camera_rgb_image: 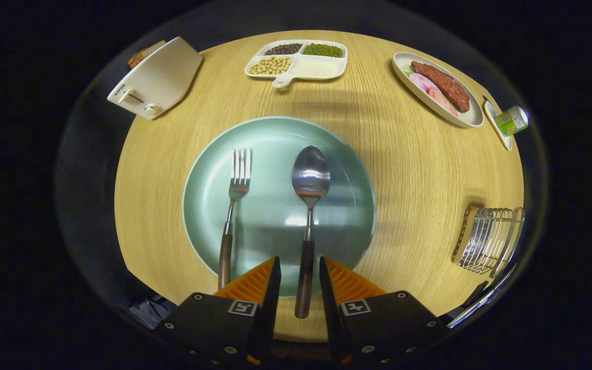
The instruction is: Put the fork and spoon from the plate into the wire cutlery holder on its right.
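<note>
Fingers (299,267) held narrow, one on each side of the spoon's (309,205) dark wooden handle, a thin gap showing on both sides; not pressing on it as far as can be told. Handle end lying past the plate's (208,169) near rim, over the bare counter (414,169) between the fingers. Spoon bowl up near the plate's middle, facing up. Fork (232,213) lying just to the left of the spoon, roughly parallel, tines pointing away, handle also crossing the near rim and ending beside the left finger. A clear strip of plate between the two handles.

Wire cutlery holder (488,239) off to the right, close to the counter's right edge, well apart from the plate. Open wood grain between plate rim and holder, nothing lying in that stretch. A dark, thin object just beyond the holder at the counter's edge, too unclear to name.

Beyond the plate, open counter, then a divided tray (298,69) of beans and grains at the far edge. Toaster (154,79) at the far left, hanging partly over the edge. Oval dish (432,100) with meat at the far right, and a small green-labelled bottle (512,121) on a narrow tray just past it, right at the edge.
</note>
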`<state>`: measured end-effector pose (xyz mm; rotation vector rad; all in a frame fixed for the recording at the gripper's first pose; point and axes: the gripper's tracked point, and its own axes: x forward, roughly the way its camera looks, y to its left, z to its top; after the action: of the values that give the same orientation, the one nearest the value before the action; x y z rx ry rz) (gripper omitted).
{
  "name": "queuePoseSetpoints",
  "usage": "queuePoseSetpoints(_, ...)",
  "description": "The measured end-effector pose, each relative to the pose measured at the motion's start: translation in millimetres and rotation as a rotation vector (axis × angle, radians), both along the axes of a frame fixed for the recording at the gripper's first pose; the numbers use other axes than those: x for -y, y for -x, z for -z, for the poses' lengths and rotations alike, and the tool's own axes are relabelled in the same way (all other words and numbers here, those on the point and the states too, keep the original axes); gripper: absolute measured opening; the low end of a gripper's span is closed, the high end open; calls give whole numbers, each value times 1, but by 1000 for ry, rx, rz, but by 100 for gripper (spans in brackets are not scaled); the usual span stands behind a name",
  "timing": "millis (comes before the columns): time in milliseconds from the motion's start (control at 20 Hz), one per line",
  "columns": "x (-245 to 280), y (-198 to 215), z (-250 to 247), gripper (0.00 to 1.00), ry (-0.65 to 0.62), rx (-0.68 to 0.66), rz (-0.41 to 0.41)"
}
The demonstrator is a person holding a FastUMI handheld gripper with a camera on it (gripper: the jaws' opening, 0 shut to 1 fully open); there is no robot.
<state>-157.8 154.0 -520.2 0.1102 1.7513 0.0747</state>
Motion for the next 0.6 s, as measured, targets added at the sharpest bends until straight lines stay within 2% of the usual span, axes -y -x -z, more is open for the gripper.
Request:
queuePoseSetpoints(100, 1, -5, 5, 29, 15, 16, 19)
queuePoseSetpoints(200, 6, -11, 13, 18, 48, 54, 13)
queuePoseSetpoints(400, 13, -14, 23, 13, 103, 83, 12)
queuePoseSetpoints(600, 16, -17, 20, 7, 97, 120, -40)
